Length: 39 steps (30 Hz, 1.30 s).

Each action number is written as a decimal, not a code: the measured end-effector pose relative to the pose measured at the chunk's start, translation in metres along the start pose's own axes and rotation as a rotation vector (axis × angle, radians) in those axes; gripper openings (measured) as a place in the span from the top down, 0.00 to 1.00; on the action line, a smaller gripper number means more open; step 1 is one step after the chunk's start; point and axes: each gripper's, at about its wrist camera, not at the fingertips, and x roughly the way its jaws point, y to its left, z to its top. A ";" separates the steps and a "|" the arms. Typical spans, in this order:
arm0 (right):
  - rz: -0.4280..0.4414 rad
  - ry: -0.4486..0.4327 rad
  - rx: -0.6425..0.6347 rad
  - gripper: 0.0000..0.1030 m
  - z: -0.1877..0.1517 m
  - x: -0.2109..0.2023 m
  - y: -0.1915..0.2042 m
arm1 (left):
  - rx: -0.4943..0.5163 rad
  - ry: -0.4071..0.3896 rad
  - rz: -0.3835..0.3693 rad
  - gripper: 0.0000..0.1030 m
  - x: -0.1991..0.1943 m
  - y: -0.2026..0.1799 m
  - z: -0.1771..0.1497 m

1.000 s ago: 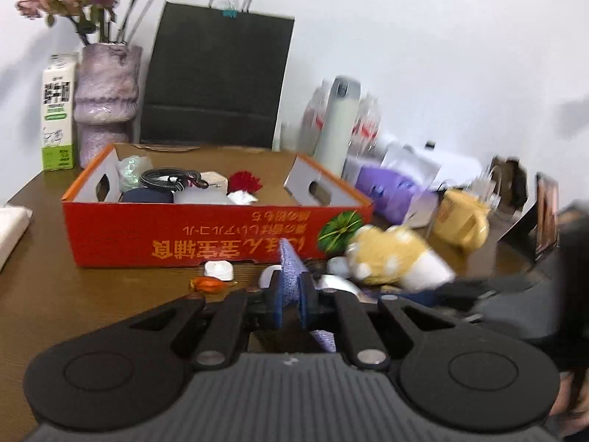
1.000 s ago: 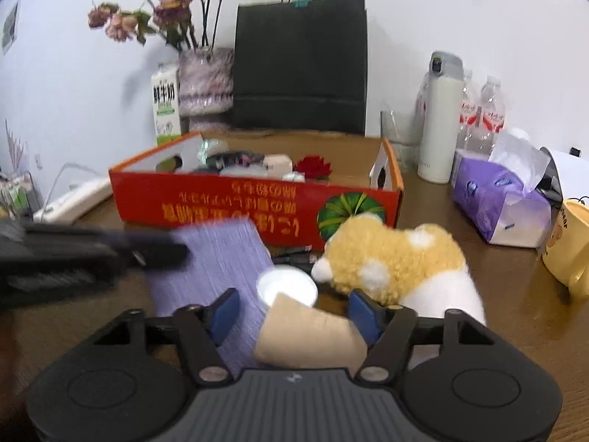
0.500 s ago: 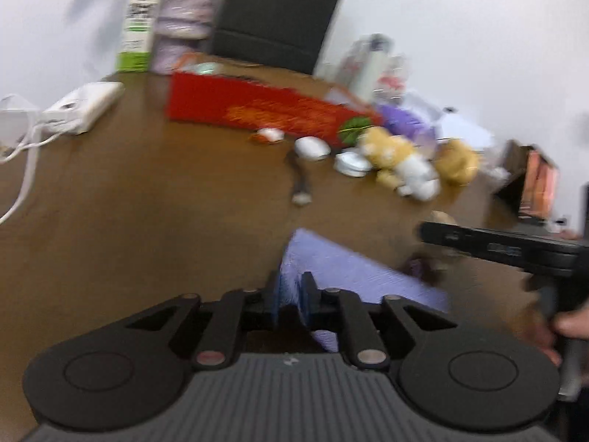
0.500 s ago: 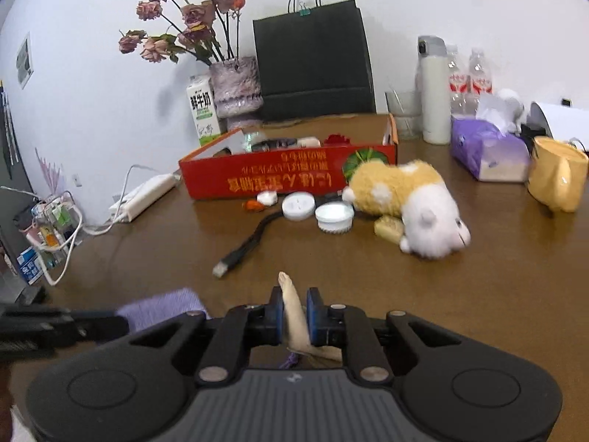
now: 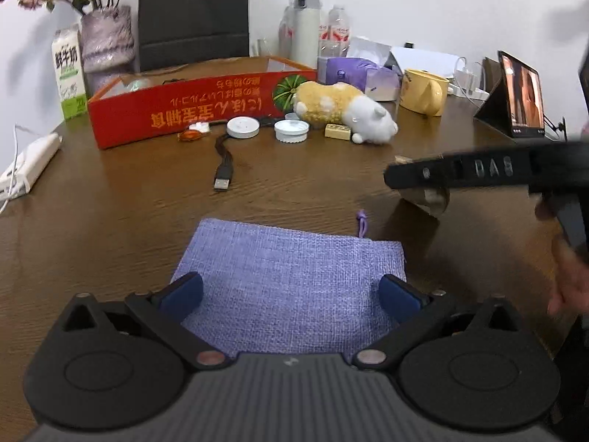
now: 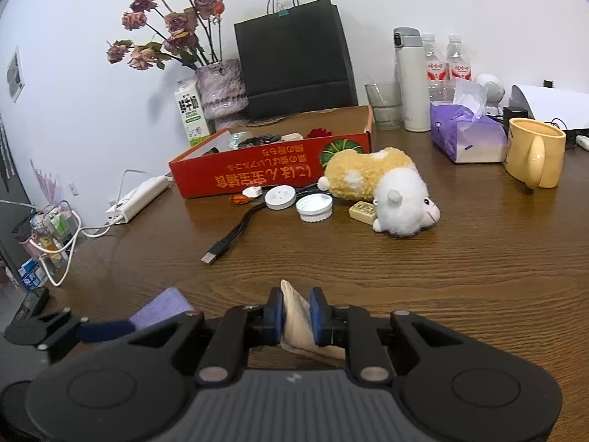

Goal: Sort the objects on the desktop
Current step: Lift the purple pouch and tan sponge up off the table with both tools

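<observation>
Left hand-held gripper [image 5: 291, 294]: jaws spread wide and opening, blue pads either side of the flat lilac woven-fabric pouch [image 5: 291, 276] without pressing on it.
Lilac pouch: lies flat on the brown wood-grain surface [image 5: 110, 221], nearest the left camera, its purple drawstring [image 5: 362, 223] trailing off the far edge; the right wrist view shows only one corner of it [image 6: 162, 307] at lower left.
Right hand-held gripper [image 6: 296, 316]: jaws closed on a small beige cloth bag [image 6: 294, 316], pinched between the blue pads; the bag's lower part hangs below them.
Same gripper from the left wrist view: a dark bar entering from the right [image 5: 460, 171], the beige bag [image 5: 429, 197] hanging under its tip above the surface; part of the person's hand [image 5: 568, 283] shows at the right edge, blurred.
Middle of the surface: a black USB cable [image 6: 235, 232], a white round disc [image 6: 280, 197], a white ribbed jar lid [image 6: 314, 208], a small beige rectangular block [image 6: 362, 211], and a yellow-and-white plush toy animal [image 6: 379, 189] lying on its side.
Just before the box: a small orange item [image 6: 238, 200] and a small white item [image 6: 252, 192], too small to tell.
Red cardboard box [image 6: 272, 175]: open-topped, behind the small things; only the right wrist view shows the mixed items in it.
Right of the box: a yellow mug [image 6: 533, 156] and a purple tissue pack [image 6: 465, 136].
Left wrist view only: a propped tablet [image 5: 521, 97] with a lit screen at far right.
Far edge: a white milk carton [image 6: 189, 112], a mottled purple vase of dried roses [image 6: 221, 88], a black paper carrier bag [image 6: 294, 59], a clear glass [image 6: 383, 105], a white flask [image 6: 410, 77] and two water bottles [image 6: 447, 60].
Right wrist view only: a white power strip [image 6: 136, 195] with cords running off the left edge.
</observation>
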 end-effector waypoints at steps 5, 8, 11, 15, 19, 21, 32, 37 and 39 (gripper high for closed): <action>0.006 0.015 0.007 0.85 -0.004 0.005 0.001 | -0.001 -0.005 0.016 0.04 -0.001 -0.003 -0.003; 0.012 0.009 0.005 0.85 -0.005 0.003 0.003 | 0.000 -0.032 -0.008 0.15 -0.004 0.005 -0.005; 0.010 0.011 0.003 0.85 -0.005 0.003 0.006 | -0.031 -0.037 0.000 0.40 -0.005 0.015 -0.001; 0.018 0.011 -0.003 0.85 -0.005 0.003 0.008 | -0.081 -0.041 -0.013 0.75 -0.005 0.032 0.004; 0.025 0.009 -0.016 0.85 -0.003 0.004 0.013 | -0.193 -0.030 -0.080 0.92 -0.011 0.050 0.002; 0.027 0.007 -0.041 0.85 -0.003 0.003 0.017 | -0.196 -0.059 -0.070 0.93 -0.021 0.051 0.002; 0.098 -0.039 -0.042 0.93 0.023 -0.005 0.018 | -0.215 -0.182 -0.031 0.94 -0.047 0.067 0.052; 0.038 0.098 -0.122 0.36 0.019 0.001 0.014 | -0.234 -0.157 -0.005 0.94 -0.033 0.074 0.055; 0.024 0.136 -0.164 0.36 0.005 0.005 0.021 | -0.245 -0.140 -0.009 0.94 -0.028 0.074 0.052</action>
